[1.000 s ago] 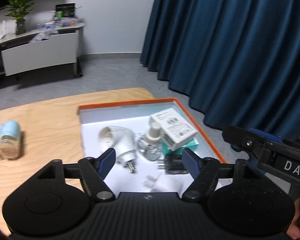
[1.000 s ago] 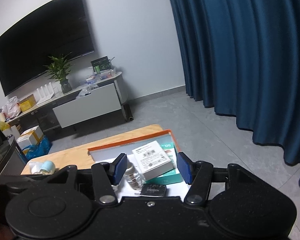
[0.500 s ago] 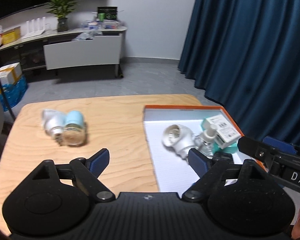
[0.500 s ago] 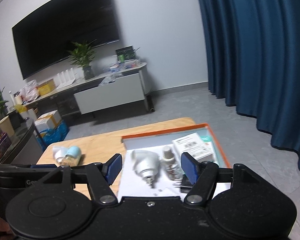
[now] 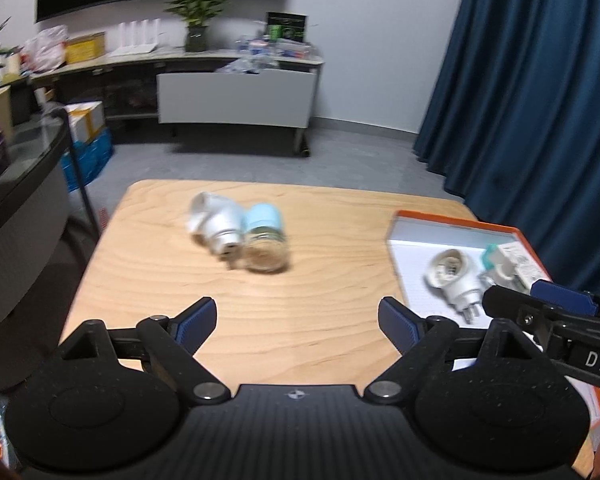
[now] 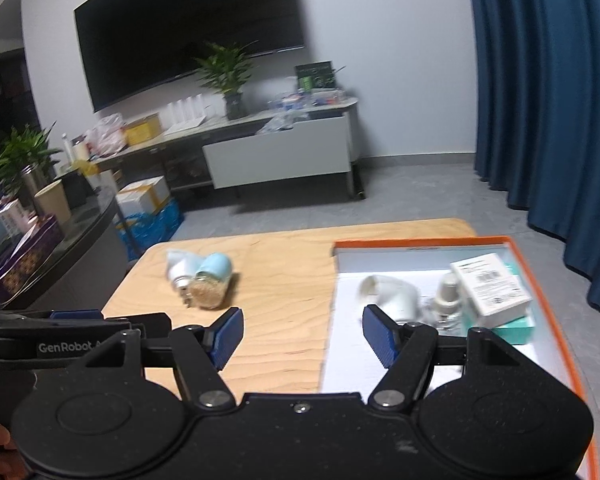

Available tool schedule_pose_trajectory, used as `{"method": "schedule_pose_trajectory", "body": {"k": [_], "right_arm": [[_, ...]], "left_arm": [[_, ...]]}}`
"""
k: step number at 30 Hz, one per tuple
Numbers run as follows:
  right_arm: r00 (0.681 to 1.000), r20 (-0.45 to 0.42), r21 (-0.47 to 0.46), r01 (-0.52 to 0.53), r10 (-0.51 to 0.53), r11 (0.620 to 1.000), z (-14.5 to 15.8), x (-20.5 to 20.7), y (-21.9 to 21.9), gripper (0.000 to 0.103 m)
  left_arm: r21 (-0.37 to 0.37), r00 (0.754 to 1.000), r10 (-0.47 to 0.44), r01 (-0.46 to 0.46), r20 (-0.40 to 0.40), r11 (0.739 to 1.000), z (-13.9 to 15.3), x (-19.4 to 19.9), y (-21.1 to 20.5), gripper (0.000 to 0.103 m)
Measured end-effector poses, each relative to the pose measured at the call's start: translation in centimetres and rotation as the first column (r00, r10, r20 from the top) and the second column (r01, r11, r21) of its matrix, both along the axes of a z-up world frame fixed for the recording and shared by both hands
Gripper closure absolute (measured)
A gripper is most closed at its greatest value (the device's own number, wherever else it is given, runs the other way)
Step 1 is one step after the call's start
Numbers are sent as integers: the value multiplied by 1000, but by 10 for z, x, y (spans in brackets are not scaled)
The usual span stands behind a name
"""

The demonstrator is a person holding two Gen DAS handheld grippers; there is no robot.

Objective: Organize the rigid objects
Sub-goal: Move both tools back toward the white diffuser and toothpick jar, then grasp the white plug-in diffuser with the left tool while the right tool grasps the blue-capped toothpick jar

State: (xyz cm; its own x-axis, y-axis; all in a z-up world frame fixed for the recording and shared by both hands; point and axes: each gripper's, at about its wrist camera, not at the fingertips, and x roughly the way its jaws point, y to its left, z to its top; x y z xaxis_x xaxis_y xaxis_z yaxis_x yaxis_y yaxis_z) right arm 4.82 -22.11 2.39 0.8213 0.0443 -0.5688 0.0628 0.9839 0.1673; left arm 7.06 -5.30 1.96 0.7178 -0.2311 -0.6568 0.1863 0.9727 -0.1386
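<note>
On the wooden table [image 5: 172, 276] the white plug [image 5: 216, 229] touches the blue-capped jar [image 5: 265, 242]. My left gripper [image 5: 296, 320] is opening, empty; my right gripper [image 6: 302, 334] stands apart, empty. Grabbing one could roll the other away.

Two white plugs [image 5: 216, 226] [image 5: 454, 280], one jar [image 5: 265, 244].

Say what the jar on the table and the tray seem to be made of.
Jar: clear glass or plastic, since its grainy tan filling shows through; pale blue cap, matte, probably plastic. Tray: looks like card, with an orange rim and flat white inside.
</note>
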Motion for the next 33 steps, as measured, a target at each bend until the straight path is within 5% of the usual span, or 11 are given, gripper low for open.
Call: {"method": "schedule_pose_trajectory", "body": {"k": [17,33], "right_arm": [[994,-44,-6,-105,104,994,-17,38,43,24],[990,-54,11,-128,128,992,-35,69,38,24]], "left_arm": [[-14,989,148,-148,-17,989,-21,35,55,10],[13,987,154,-153,-40,988,-55,147,38,4]]}}
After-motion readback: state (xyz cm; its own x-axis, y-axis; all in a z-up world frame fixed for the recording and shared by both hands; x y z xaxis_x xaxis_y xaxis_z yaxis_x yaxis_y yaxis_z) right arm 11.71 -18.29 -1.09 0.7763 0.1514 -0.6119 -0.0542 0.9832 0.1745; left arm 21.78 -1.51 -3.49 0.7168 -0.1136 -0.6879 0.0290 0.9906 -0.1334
